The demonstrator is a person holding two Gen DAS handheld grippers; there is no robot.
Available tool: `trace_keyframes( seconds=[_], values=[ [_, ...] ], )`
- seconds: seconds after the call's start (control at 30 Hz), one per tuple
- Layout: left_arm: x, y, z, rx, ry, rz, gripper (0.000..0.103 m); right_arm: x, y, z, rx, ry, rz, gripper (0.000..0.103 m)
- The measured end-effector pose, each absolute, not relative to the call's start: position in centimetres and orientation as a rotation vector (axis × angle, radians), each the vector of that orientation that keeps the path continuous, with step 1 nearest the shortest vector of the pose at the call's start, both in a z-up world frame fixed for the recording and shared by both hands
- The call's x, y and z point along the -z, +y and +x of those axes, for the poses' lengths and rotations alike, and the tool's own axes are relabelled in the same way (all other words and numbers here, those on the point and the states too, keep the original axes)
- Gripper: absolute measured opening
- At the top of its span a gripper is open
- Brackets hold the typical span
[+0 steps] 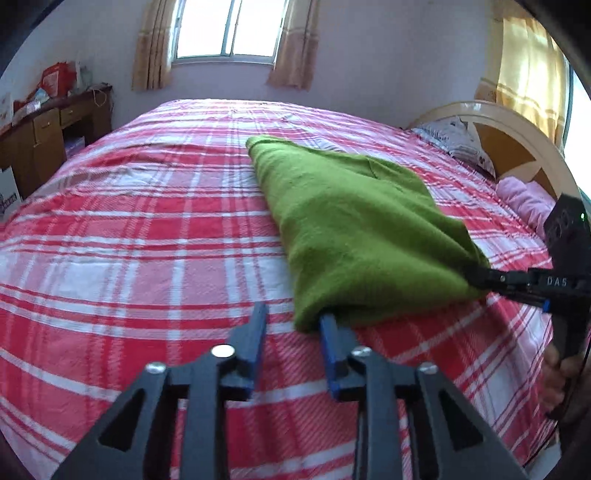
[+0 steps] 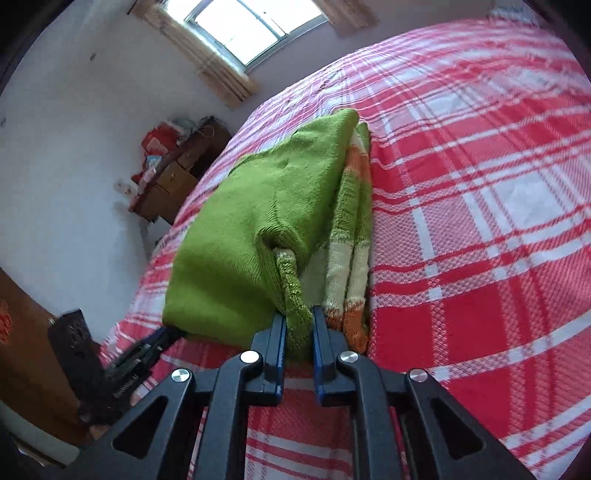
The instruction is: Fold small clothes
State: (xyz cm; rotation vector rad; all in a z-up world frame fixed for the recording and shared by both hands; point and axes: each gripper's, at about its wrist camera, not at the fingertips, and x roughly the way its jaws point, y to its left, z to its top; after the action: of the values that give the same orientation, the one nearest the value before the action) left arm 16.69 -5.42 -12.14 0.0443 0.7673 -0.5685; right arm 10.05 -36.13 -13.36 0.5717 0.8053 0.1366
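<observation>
Right gripper (image 2: 299, 325) pinches the green sweater (image 2: 236, 236) hem; left gripper (image 1: 293, 325) stands narrowly parted, its 3 o'clock fingertip hidden under cloth.

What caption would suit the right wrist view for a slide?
Right gripper shut on a corner of the green knitted sweater lying on the red plaid bed.

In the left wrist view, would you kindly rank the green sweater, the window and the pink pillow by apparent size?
1. green sweater
2. window, partly cut off by the frame
3. pink pillow
Distance from the camera skews this.
</observation>
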Motion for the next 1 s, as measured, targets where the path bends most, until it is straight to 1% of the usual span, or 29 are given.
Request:
trace_keyframes(
  seconds=[0.03, 0.07, 0.1, 0.13, 0.17, 0.23, 0.3, 0.33, 0.37, 0.4, 0.5, 0.63, 0.67, 0.7, 0.73, 0.83, 0.9, 0.97, 1.0],
  values=[
    [11.7, -4.9, 16.6, 0.563, 0.756, 0.049, 0.046, 12.8, -36.0, 9.7, -0.121, 0.807, 0.539, 0.011],
    [11.4, -4.3, 16.6, 0.553, 0.744, 0.049, 0.056, 12.2, -35.8, 9.2, -0.096, 0.804, 0.506, 0.015],
    [10.6, -3.5, 16.7, 0.53, 0.722, 0.039, 0.064, 11.4, -35.7, 8.5, -0.038, 0.792, 0.462, 0.017],
    [10.2, -2.9, 17.0, 0.515, 0.707, 0.025, 0.066, 10.7, -36.2, 8.1, 0.028, 0.774, 0.425, 0.027],
    [9.8, -2.6, 17.5, 0.505, 0.695, 0.01, 0.068, 10.1, -36.4, 7.7, 0.101, 0.755, 0.391, 0.031],
    [9.0, -2.3, 19.1, 0.484, 0.68, -0.031, 0.068, 8.6, -36.6, 7.3, 0.183, 0.694, 0.357, 0.032],
    [8.5, -3.1, 20.9, 0.472, 0.683, -0.046, 0.068, 7.4, -36.7, 8.1, 0.125, 0.658, 0.385, 0.038],
    [8.4, -3.7, 21.5, 0.472, 0.682, -0.048, 0.068, 7.0, -36.4, 8.9, 0.096, 0.66, 0.387, 0.05],
    [8.3, -4.5, 22.2, 0.47, 0.681, -0.049, 0.068, 6.6, -35.8, 10.2, 0.068, 0.659, 0.378, 0.059],
    [8.2, -5.6, 23.2, 0.459, 0.681, -0.044, 0.068, 6.5, -35.4, 11.2, 0.059, 0.655, 0.365, 0.061],
    [8.5, -7.8, 24.9, 0.445, 0.689, -0.058, 0.068, 6.8, -34.9, 14.4, 0.039, 0.664, 0.358, 0.061],
    [10.6, -10.5, 25.4, 0.462, 0.753, -0.058, 0.068, 9.1, -37.6, 20.4, 0.116, 0.764, 0.369, 0.061],
    [11.3, -11.3, 25.1, 0.461, 0.759, -0.038, 0.068, 9.6, -38.1, 21.0, 0.095, 0.773, 0.364, 0.051],
    [11.9, -11.7, 24.8, 0.453, 0.762, -0.02, 0.068, 10.0, -38.2, 21.7, 0.066, 0.788, 0.357, 0.035],
    [12.2, -11.9, 24.5, 0.447, 0.762, -0.012, 0.068, 10.7, -38.3, 22.8, 0.056, 0.825, 0.327, 0.006],
    [12.2, -12.0, 24.5, 0.44, 0.774, -0.032, 0.073, 10.8, -38.0, 24.6, 0.054, 0.835, 0.228, 0.006],
    [12.4, -12.0, 24.8, 0.432, 0.791, -0.043, 0.079, 9.9, -38.2, 25.4, 0.071, 0.796, 0.187, 0.006],
    [12.5, -12.0, 24.8, 0.426, 0.795, -0.053, 0.079, 9.4, -38.6, 26.1, 0.074, 0.762, 0.191, 0.006],
    [12.4, -12.4, 24.7, 0.417, 0.792, -0.044, 0.083, 9.5, -38.9, 26.6, 0.122, 0.747, 0.155, 0.005]
  ],
)
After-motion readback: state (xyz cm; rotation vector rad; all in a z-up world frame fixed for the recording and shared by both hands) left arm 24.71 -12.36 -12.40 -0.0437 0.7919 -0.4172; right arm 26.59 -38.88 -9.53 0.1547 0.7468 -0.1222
